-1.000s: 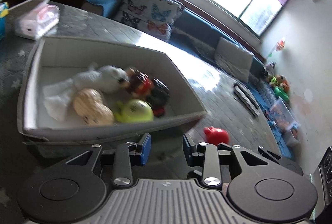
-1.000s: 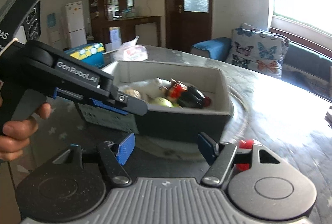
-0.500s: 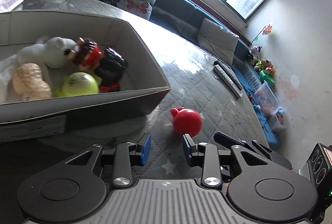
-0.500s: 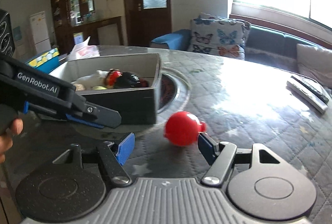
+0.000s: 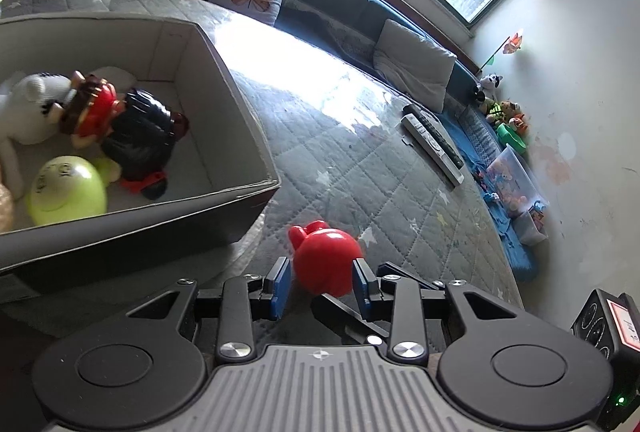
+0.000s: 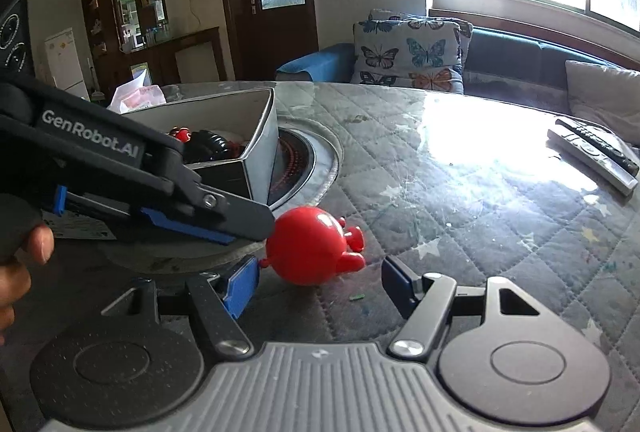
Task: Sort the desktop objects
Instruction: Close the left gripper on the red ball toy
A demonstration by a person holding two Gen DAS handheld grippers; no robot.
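A: Item 1, red toy (image 5: 326,259)?
B: On quilted surface (image 5: 360,167) beside box (image 5: 224,71); between left gripper (image 5: 320,282) jaws, open, contact unclear.
A: Right gripper (image 6: 320,282)?
B: Jaws open, empty.

Each black hand-held gripper (image 5: 320,286) has blue pads (image 6: 240,286), silver screws, ribbed grey housing.

Toy (image 5: 326,260) set on the table (image 5: 360,167) just beside the box (image 5: 236,119) corner, soft toys held in the box, remotes (image 5: 434,141) laid well apart near the far edge, sofa (image 6: 520,51) placed behind the table
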